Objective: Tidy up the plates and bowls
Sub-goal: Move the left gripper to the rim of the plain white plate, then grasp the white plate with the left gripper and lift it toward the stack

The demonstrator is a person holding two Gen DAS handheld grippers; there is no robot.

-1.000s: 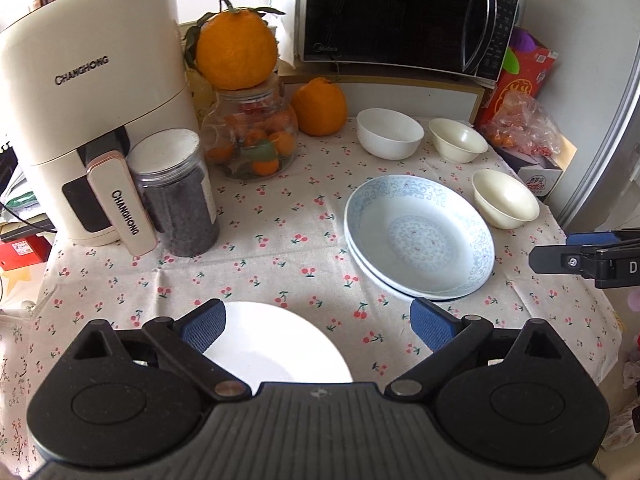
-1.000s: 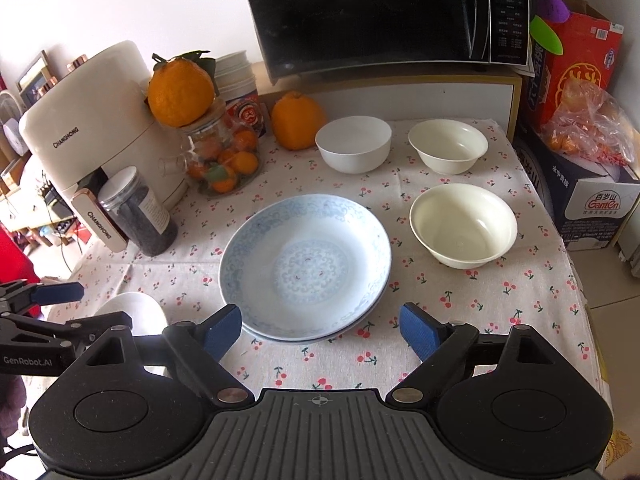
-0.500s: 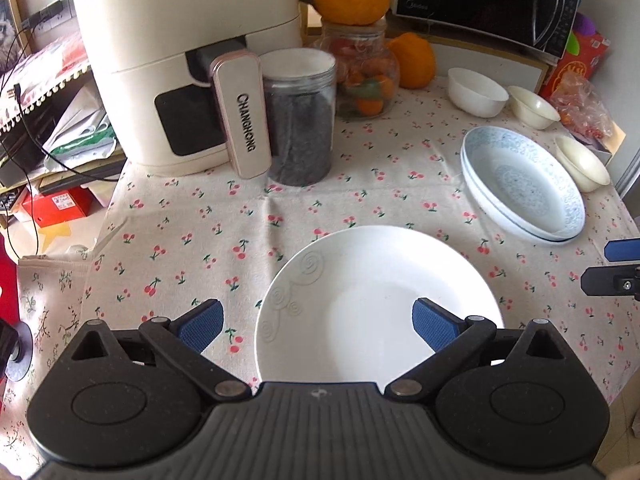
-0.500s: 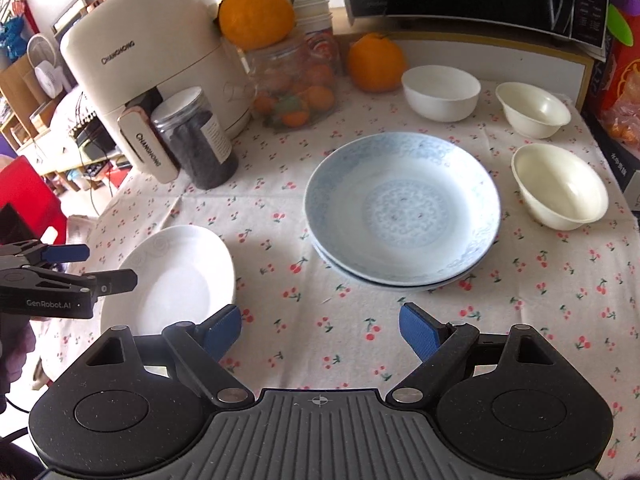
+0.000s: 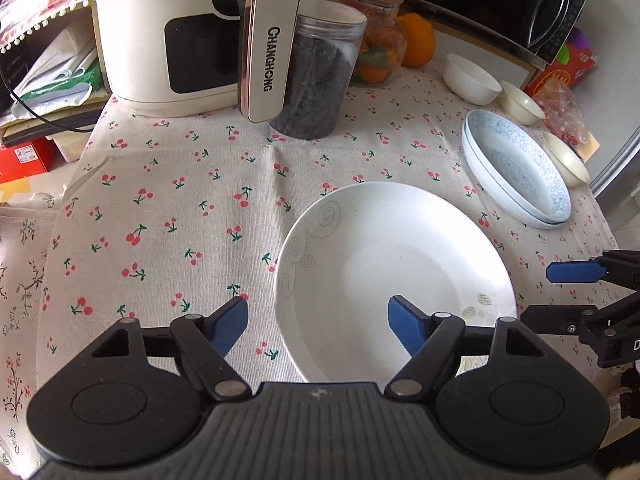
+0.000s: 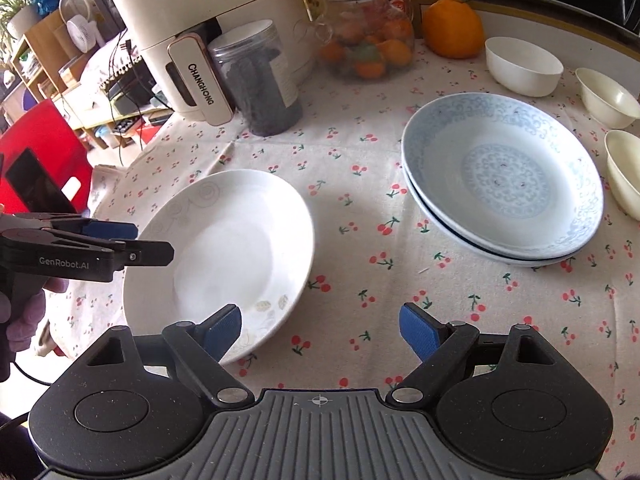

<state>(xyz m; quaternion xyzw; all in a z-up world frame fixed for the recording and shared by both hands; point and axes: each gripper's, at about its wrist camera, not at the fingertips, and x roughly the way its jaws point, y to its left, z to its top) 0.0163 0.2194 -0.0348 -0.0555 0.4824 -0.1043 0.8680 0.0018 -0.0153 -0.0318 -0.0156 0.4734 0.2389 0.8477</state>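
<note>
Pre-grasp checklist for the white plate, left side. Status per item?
1. left gripper straddles the near rim of the white plate, one pad inside, one outside: ok.
2. Pads pressing on the rim: not ok; jaws have just been closing, but gaps still show on both sides.
3. Plate carries nothing: ok.
4. right gripper open and holding nothing, beside the plate's right edge: ok.
5. Destination, the blue patterned plate stack, has nothing in its top plate: ok.
6. Tablecloth between plate and stack free of obstacles: ok.
</note>
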